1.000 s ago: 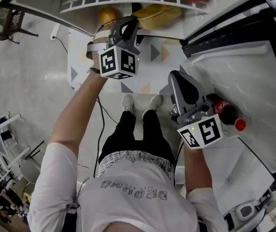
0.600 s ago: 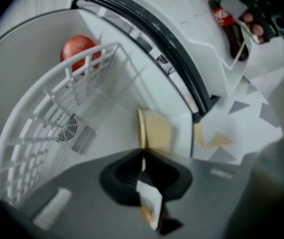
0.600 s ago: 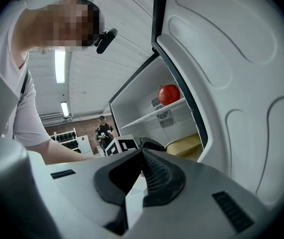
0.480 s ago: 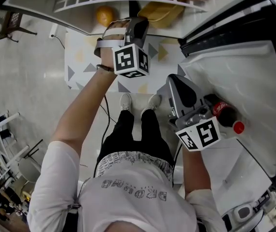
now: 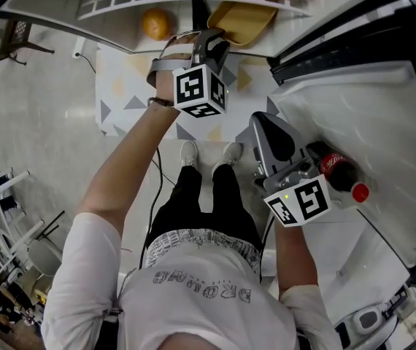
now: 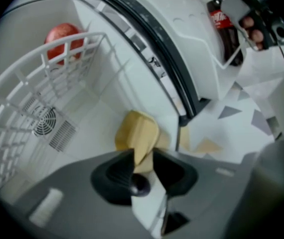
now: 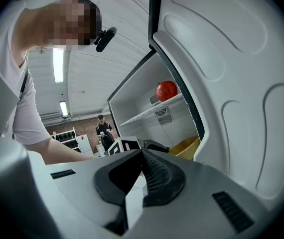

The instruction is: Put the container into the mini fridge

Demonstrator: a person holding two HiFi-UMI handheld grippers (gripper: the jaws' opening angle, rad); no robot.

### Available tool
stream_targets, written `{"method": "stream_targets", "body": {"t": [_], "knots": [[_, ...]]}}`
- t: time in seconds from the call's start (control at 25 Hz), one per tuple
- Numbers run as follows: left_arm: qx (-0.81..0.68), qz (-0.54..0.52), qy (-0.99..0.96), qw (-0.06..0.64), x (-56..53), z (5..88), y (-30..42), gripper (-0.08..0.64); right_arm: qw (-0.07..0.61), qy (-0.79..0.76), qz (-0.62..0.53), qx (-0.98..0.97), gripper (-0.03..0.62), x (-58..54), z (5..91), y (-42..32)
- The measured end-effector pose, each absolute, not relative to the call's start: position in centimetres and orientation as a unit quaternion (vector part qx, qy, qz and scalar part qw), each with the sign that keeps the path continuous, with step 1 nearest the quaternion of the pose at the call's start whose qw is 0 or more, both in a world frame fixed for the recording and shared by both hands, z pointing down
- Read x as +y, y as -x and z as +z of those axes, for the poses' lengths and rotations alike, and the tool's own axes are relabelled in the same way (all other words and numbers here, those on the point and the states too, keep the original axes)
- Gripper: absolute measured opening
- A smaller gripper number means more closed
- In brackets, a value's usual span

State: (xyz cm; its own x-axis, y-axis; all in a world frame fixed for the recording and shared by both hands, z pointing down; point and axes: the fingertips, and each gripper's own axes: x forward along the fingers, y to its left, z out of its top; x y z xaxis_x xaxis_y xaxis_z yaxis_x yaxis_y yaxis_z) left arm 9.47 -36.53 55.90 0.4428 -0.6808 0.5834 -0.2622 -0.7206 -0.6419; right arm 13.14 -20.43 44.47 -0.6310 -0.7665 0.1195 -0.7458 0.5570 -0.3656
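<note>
Holding your right gripper (image 7: 142,153) closed and empty beside the smooth moulded white door (image 7: 231,83), you have the left gripper (image 6: 143,156) low inside the mini fridge (image 6: 102,113). Its black jaws have just been opening and stand apart, with the near rim of the container (image 6: 137,131) between them. That rounded yellow tub rests on the fridge floor at twelve o'clock. Farther off, at ten o'clock, a white wire shelf (image 6: 57,78) carries a glossy red round fruit (image 6: 62,36).

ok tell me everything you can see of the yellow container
The yellow container is a shallow, plastic-looking tub with rounded corners. It lies on the fridge floor under the wire shelf. Its near edge sits between the left gripper's jaws, which have just been opening and stand apart.
</note>
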Motion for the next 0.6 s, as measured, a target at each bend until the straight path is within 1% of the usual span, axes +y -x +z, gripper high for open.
{"method": "stream_targets", "body": {"t": [0.32, 0.6], "knots": [[0.283, -0.437, 0.825, 0.22, -35.5, 56.7, -9.4, 0.164, 0.023, 0.435, -0.196, 0.879, 0.0, -20.2, 45.0, -13.2], [0.301, -0.401, 0.843, 0.197, -34.4, 55.3, -8.3, 0.155, 0.02, 0.441, -0.19, 0.877, 0.0, -20.1, 44.7, -12.8]]}}
